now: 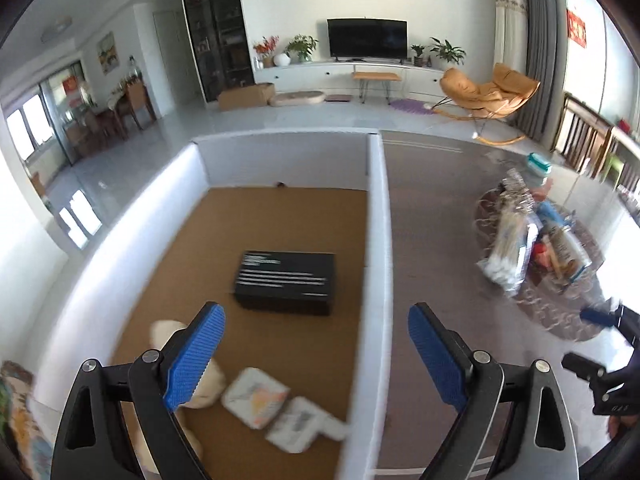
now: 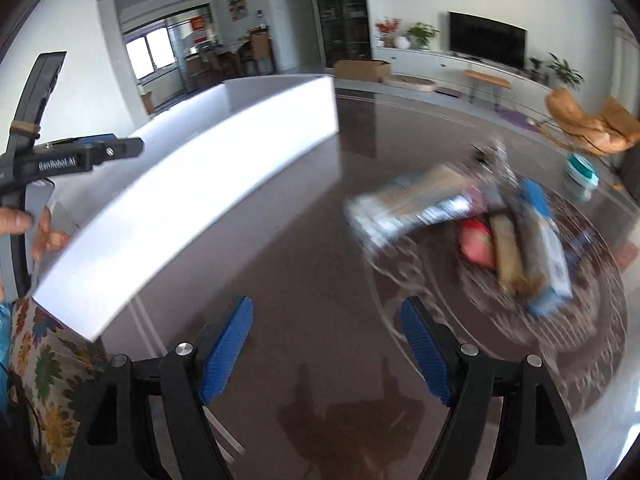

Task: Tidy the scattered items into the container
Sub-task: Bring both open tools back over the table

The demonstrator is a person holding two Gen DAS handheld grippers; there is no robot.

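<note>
- White container (image 1: 378, 216), brown-floored, standing on the left part of the dark glossy table (image 1: 432, 216); its right wall running down the middle of the left wrist view.
- Inside, near the middle of the floor: a black box (image 1: 286, 282) with white print, lying flat.
- Closer in, along the near end of the floor: a cream plush toy (image 1: 200, 376), partly hidden behind a blue pad, then two white packets (image 1: 256, 398) just beside it, the right one close to the right wall.
- Still scattered on the right part of the table, on an ornate round pattern: a blurred pile of items (image 2: 472, 232), among them a clear bag of pale sticks (image 1: 510, 248), something red, blue-and-white packs.
- Beyond the pile, toward the far right edge: a teal-lidded tub (image 2: 580, 178).
- Left gripper (image 1: 316, 358) poised above the container's near end, jaws wide apart, nothing between the pads.
- Right gripper (image 2: 326, 348) over bare table between container and pile, jaws apart and empty.
- At the left edge of the right wrist view: a hand (image 2: 24, 224) on the left tool, by the container's near corner.
- Behind: a television (image 1: 367, 39) on a long white cabinet, an orange lounge chair (image 1: 490, 92).
</note>
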